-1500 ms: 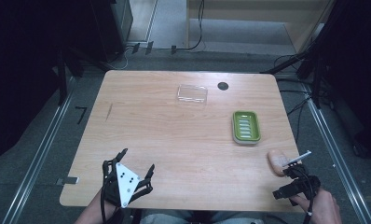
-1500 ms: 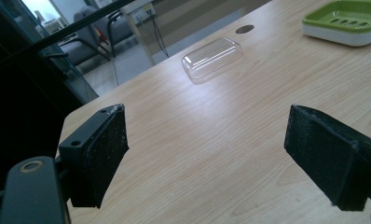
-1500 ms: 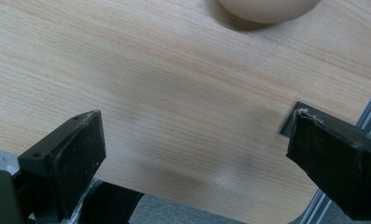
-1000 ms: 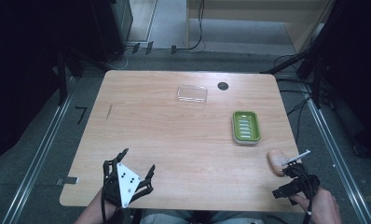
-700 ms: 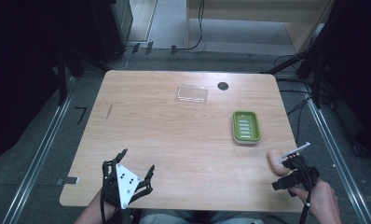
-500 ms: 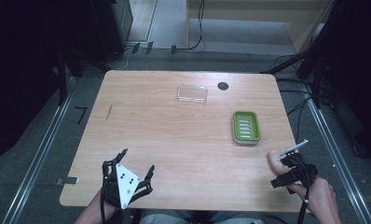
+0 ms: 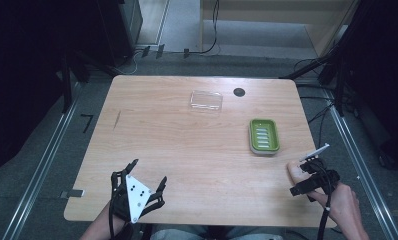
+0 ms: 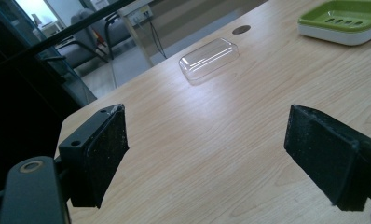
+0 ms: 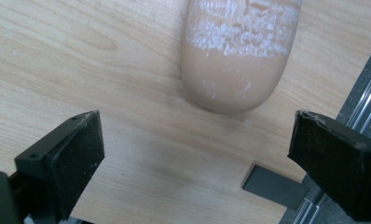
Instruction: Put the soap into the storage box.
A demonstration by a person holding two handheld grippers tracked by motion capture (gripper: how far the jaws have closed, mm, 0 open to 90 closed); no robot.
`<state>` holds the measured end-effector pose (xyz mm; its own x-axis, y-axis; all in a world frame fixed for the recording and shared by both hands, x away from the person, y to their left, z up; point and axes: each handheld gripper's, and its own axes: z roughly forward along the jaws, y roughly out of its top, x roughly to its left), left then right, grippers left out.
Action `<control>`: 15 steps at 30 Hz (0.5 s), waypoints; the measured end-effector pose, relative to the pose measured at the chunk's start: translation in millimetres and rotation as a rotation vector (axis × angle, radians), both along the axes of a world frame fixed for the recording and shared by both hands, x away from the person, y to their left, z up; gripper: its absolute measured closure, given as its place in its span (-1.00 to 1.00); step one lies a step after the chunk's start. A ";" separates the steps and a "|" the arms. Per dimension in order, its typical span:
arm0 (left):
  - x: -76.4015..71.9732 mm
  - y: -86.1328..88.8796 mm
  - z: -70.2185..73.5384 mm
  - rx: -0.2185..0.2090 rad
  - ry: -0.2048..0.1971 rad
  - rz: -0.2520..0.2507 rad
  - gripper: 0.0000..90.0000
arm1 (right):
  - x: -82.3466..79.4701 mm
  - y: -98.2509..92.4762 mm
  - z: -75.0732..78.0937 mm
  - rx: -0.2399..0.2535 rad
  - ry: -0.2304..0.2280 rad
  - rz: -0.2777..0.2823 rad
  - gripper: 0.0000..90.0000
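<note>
Right gripper (image 7: 307, 172) nearer, agape above what looks like tan soap (image 9: 237, 56); left gripper (image 7: 146, 175) agape.

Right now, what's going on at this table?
A person holds a gripper in each hand at a wooden table. The right gripper is open and pointed at a tan bar of soap near the table's right edge, without touching it. The left gripper is open over bare wood and holds nothing. A green soap dish and a clear lid lie apart farther back.
</note>
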<state>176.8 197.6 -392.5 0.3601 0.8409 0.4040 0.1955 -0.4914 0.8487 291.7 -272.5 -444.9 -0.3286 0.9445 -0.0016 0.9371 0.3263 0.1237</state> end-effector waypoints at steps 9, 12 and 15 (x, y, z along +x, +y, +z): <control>-0.2 0.0 0.0 0.001 0.000 -0.001 -0.69 | 11.8 -2.5 0.9 0.007 -0.008 -0.008 -0.94; -0.2 0.1 0.0 0.000 -0.001 0.000 -0.69 | 17.4 -1.5 1.2 0.008 -0.007 -0.009 -0.94; -0.2 0.0 0.0 0.001 0.000 -0.002 -0.69 | 22.1 -1.9 0.9 0.014 -0.015 -0.001 -0.94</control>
